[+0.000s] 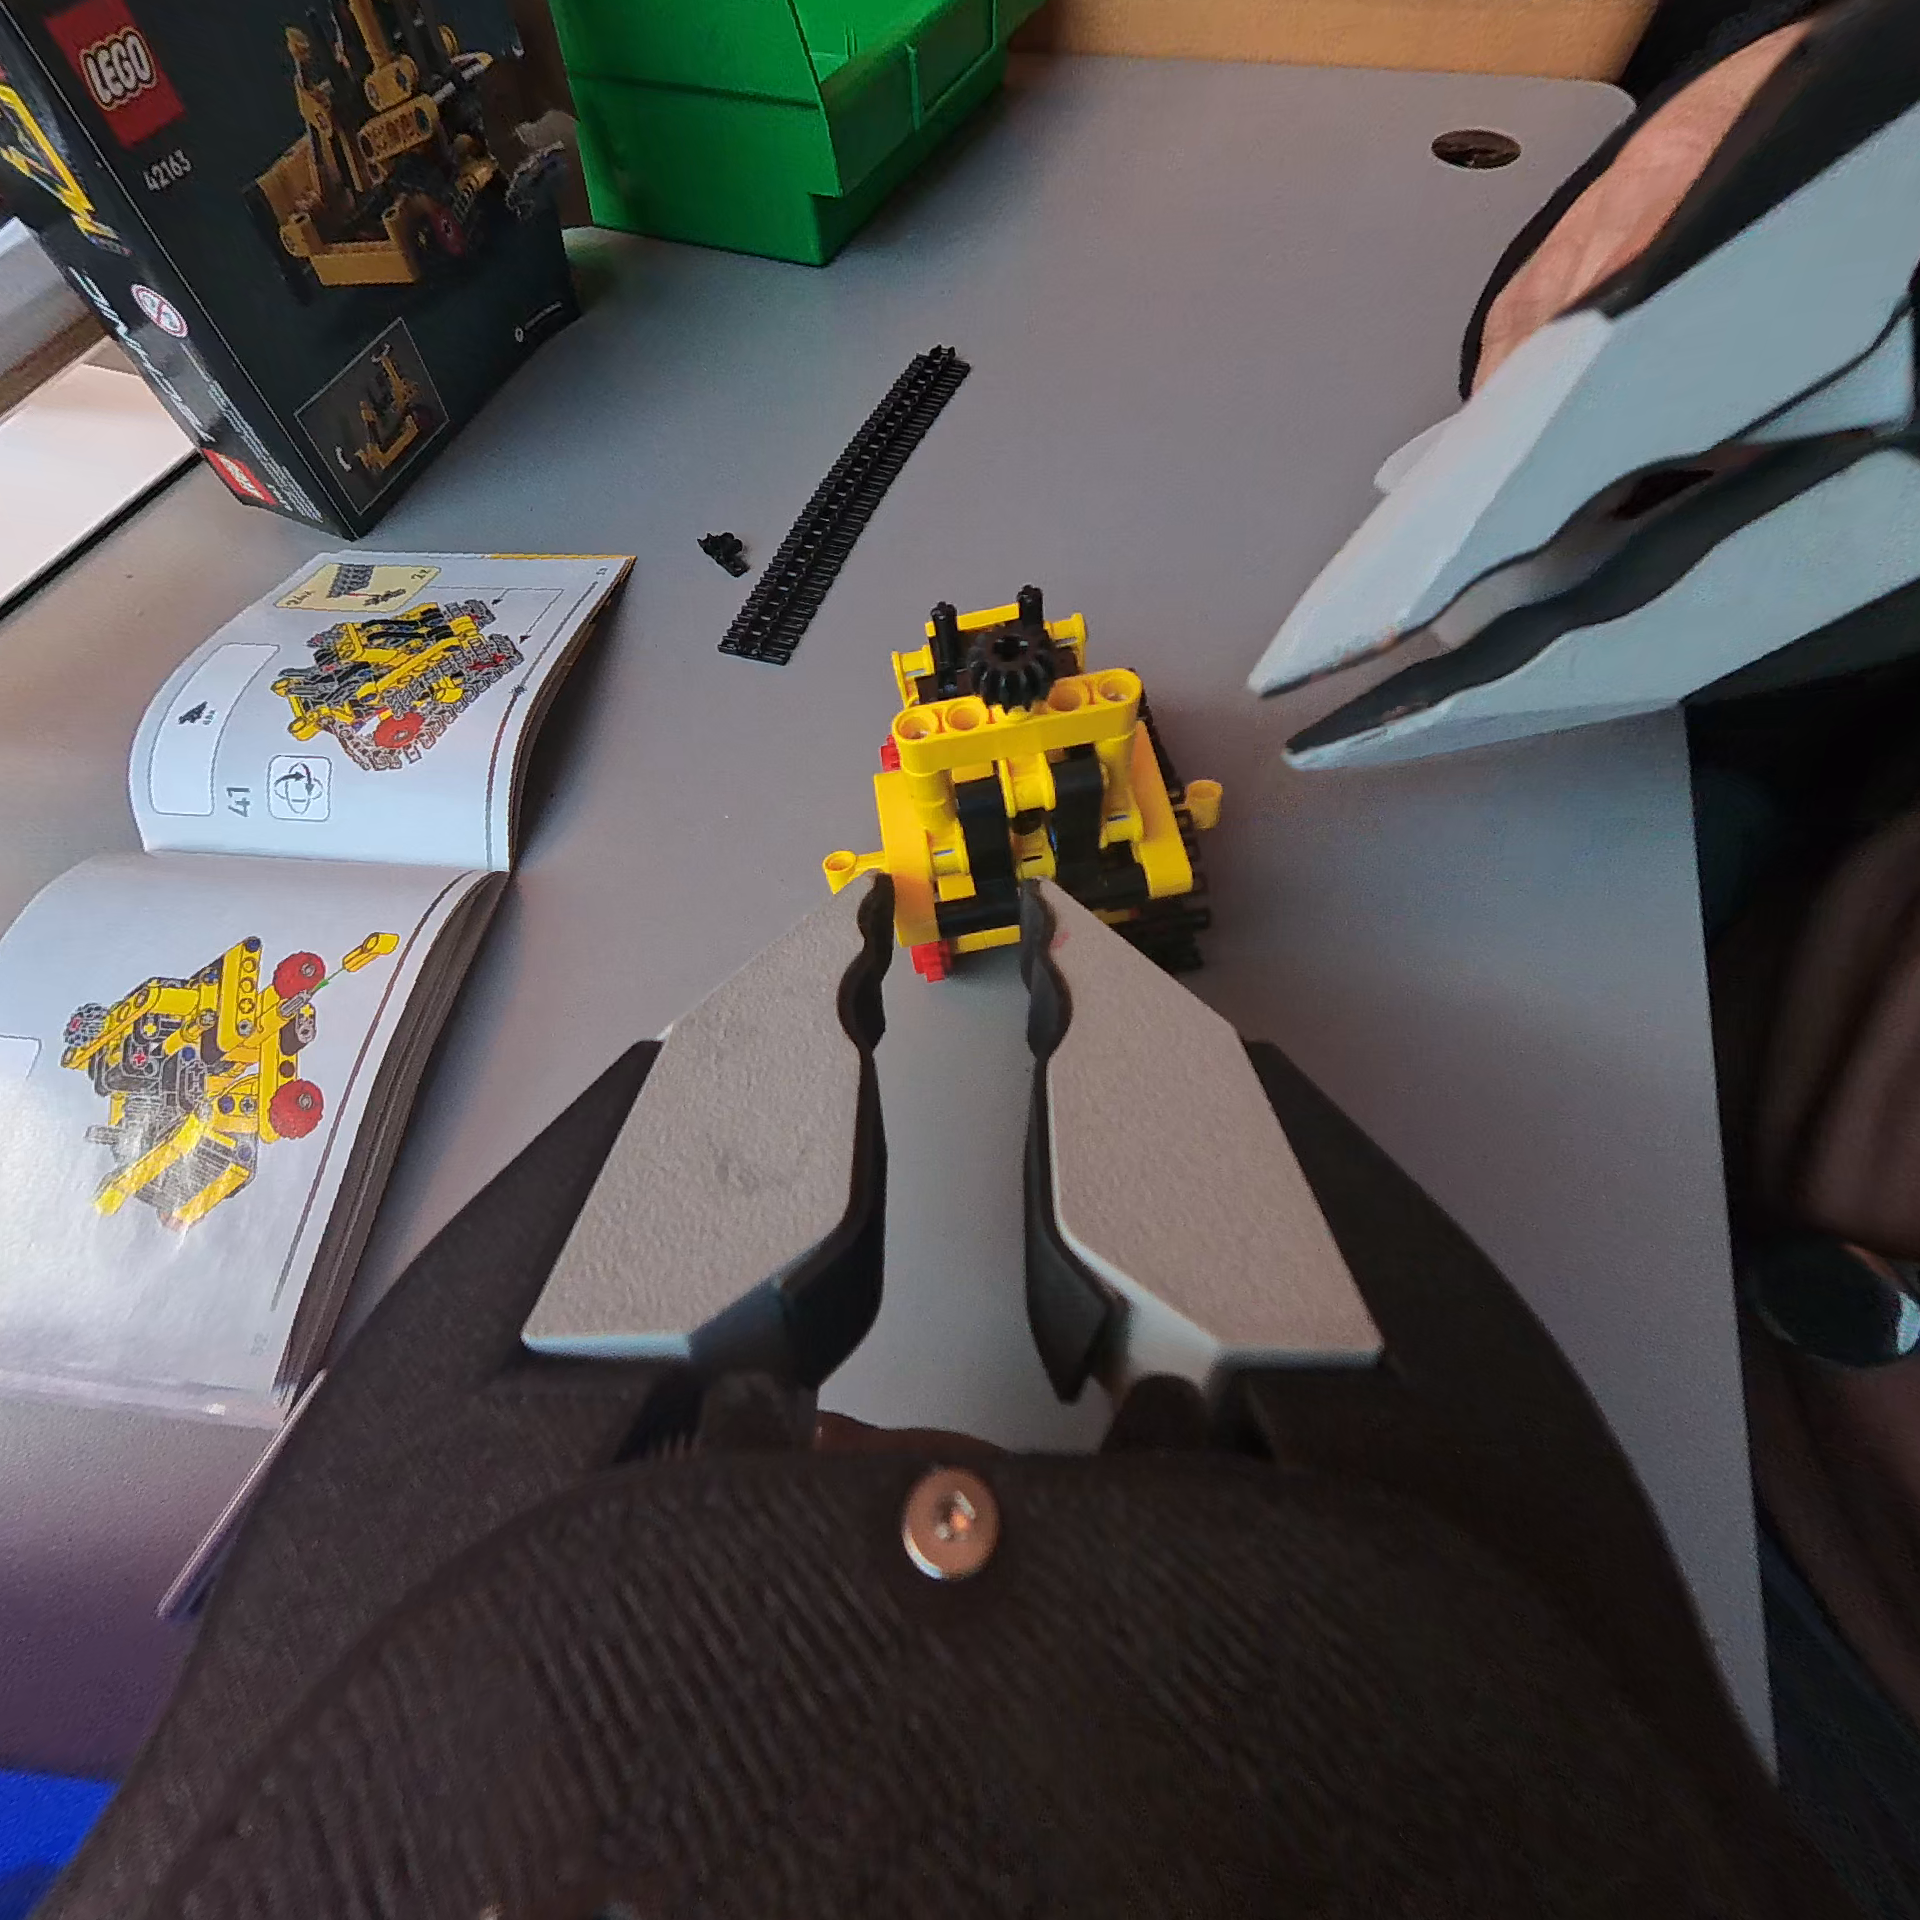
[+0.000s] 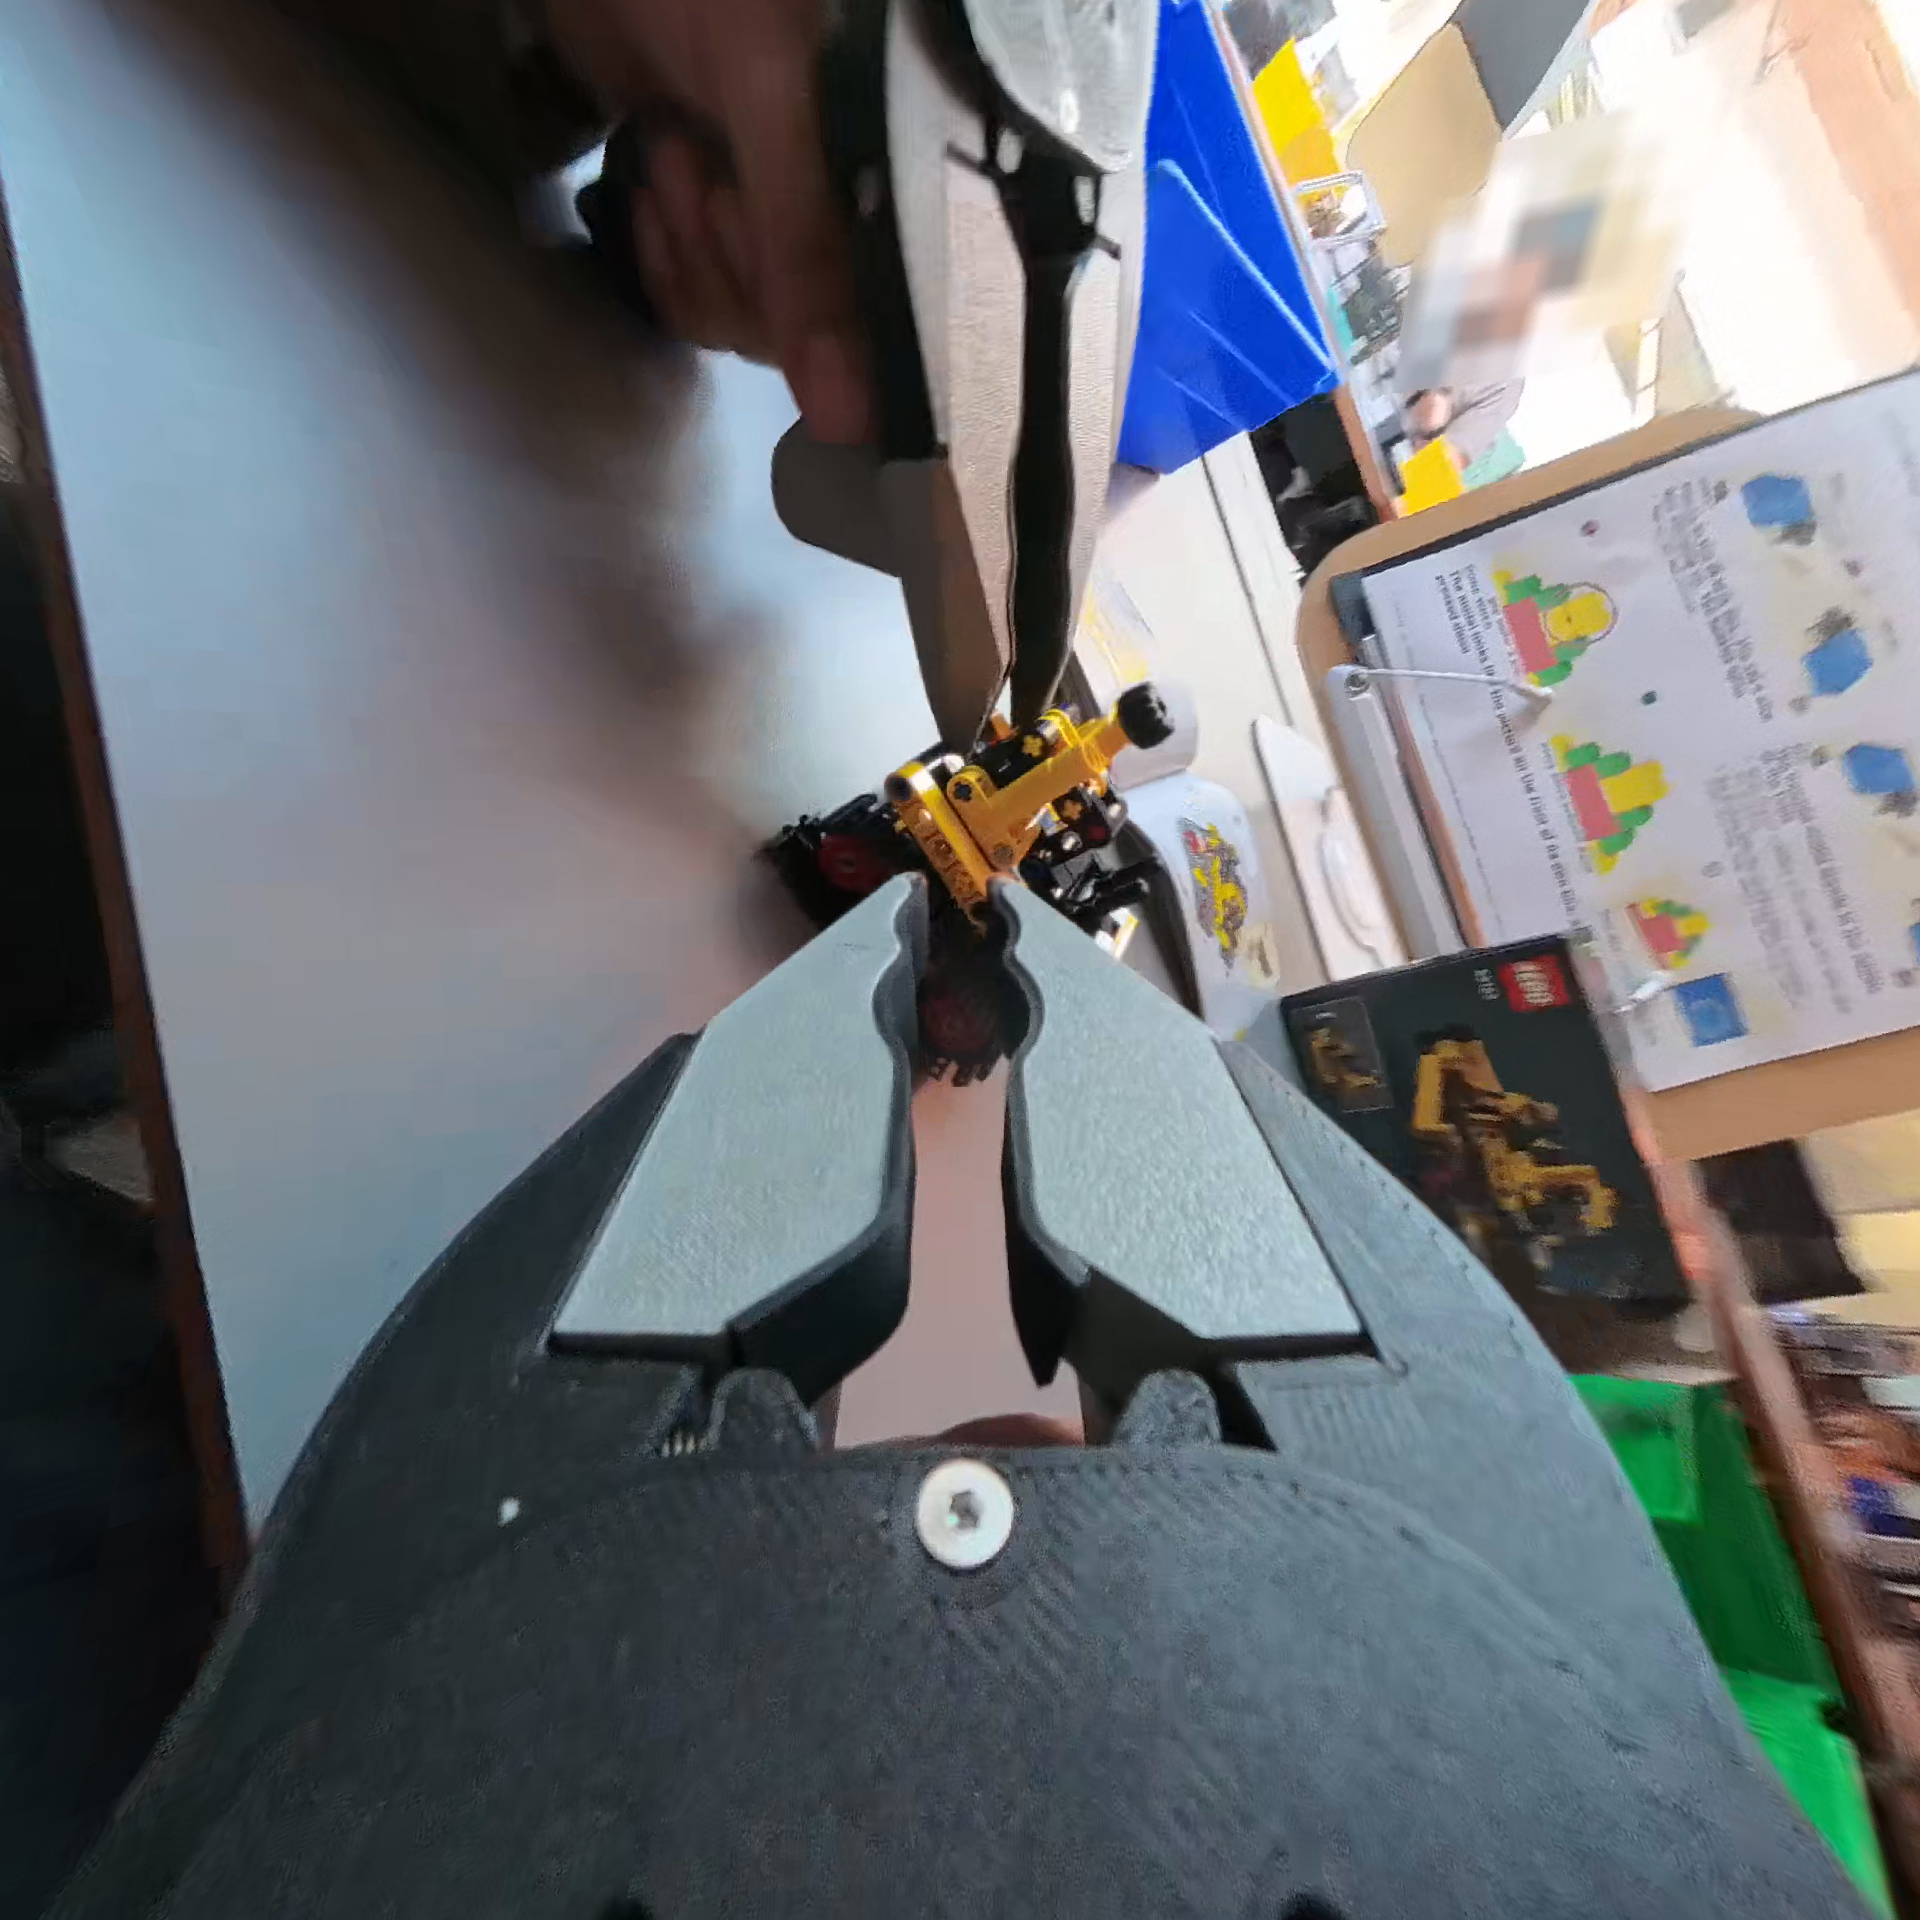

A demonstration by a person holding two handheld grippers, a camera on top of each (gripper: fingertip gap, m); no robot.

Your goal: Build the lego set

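The yellow bulldozer model (image 1: pixel 1023 800) stands on the grey desk (image 1: pixel 1299 416), directly ahead of the left claw (image 1: pixel 951 899), whose narrowly parted tips touch its near end. The black track strip (image 1: pixel 847 504) lies beyond the bulldozer, to its left, running away lengthwise. The right claw (image 1: pixel 1288 717), nearly closed and empty, hovers right of the bulldozer, apart from it.

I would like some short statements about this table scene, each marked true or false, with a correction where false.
1. The long black toothed track strip lies flat on the grey table. True.
2. The paper instruction booklet is closed. False: it lies open.
3. The yellow-and-black brick vehicle carries a black gear on top. True.
4. The folded container beyond the strip is red. False: it is green.
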